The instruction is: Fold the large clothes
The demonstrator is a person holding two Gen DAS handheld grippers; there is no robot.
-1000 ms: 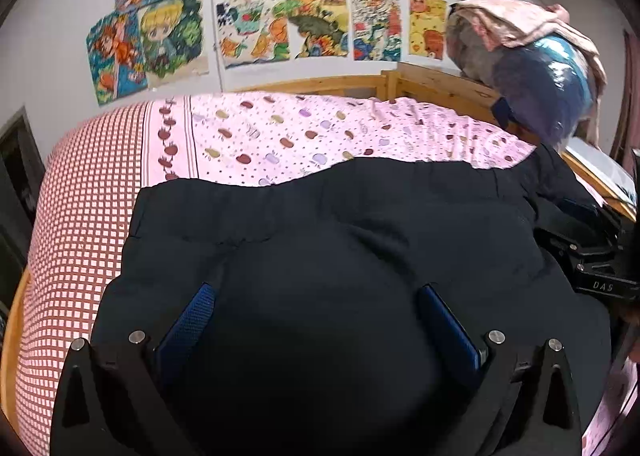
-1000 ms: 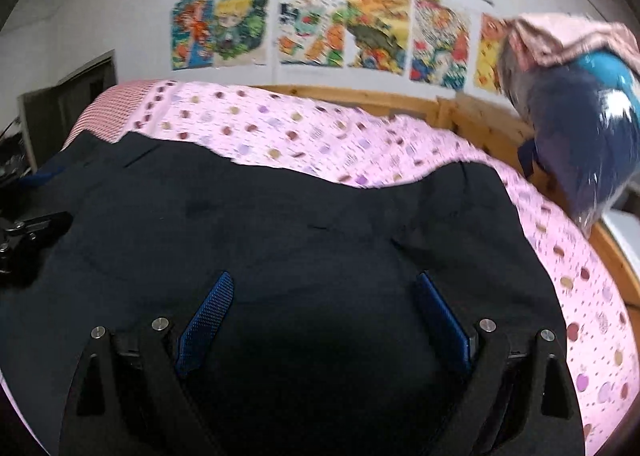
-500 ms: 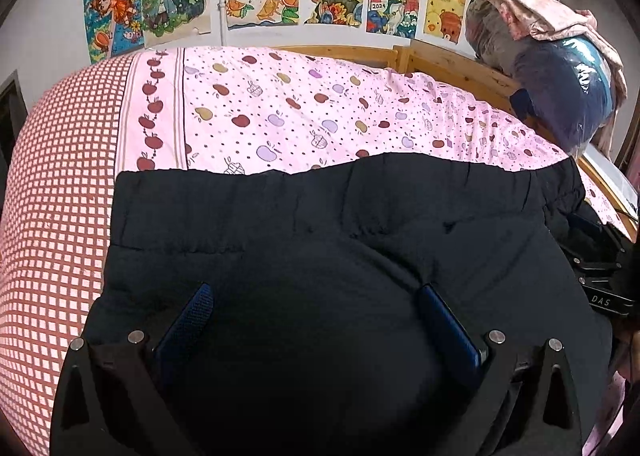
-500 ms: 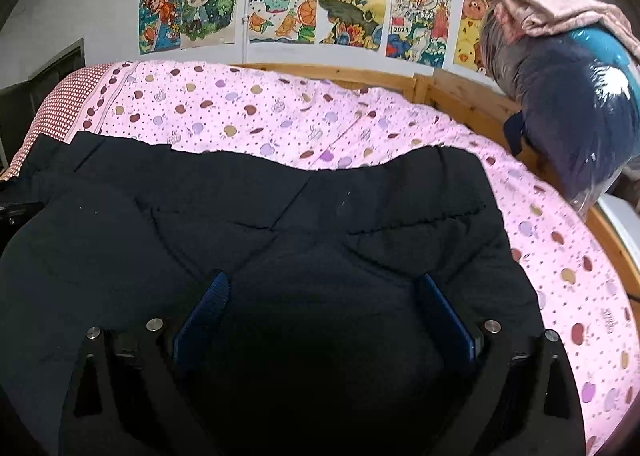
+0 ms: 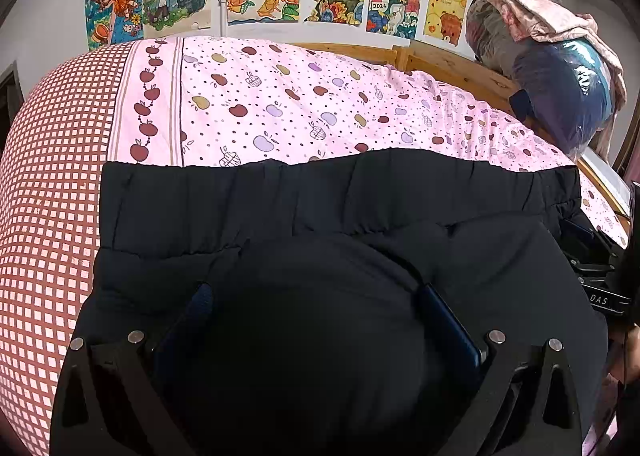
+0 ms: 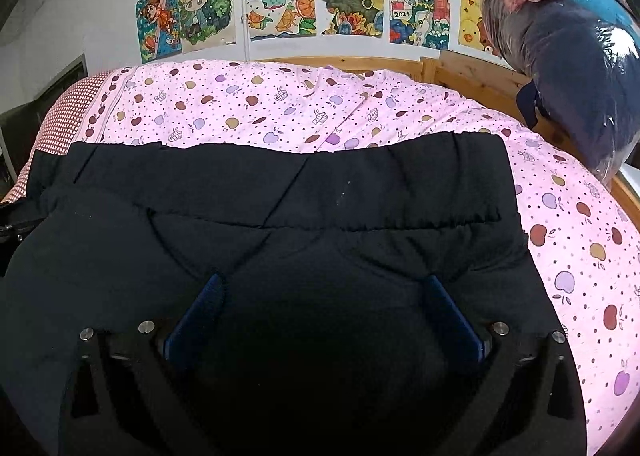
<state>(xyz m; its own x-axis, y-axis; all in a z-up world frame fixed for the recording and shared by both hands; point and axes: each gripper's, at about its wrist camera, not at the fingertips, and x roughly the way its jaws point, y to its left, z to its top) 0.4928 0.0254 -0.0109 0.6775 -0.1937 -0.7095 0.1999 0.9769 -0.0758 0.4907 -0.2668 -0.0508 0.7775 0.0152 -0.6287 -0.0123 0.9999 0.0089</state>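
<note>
A large black garment with an elastic waistband (image 5: 320,191) lies on the pink apple-print bed cover (image 5: 280,103); it also fills the near half of the right wrist view (image 6: 280,191). A folded layer of it bulges up between the wide-apart blue-padded fingers of both grippers. My left gripper (image 5: 316,296) is open over the garment's left part. My right gripper (image 6: 324,288) is open over its right part. The fingertips are sunk in the cloth. The right gripper's body (image 5: 600,280) shows at the left view's right edge.
A wooden bed frame (image 6: 460,71) runs behind the cover. A bundle of bagged bedding (image 6: 568,55) sits at the back right. Colourful drawings (image 6: 280,3) hang on the wall. The cover's red checked part (image 5: 48,191) is on the left.
Both grippers have drawn back toward the near edge and tilted down. More pink cover shows beyond the waistband. The black fabric still bulges between the open fingers.
</note>
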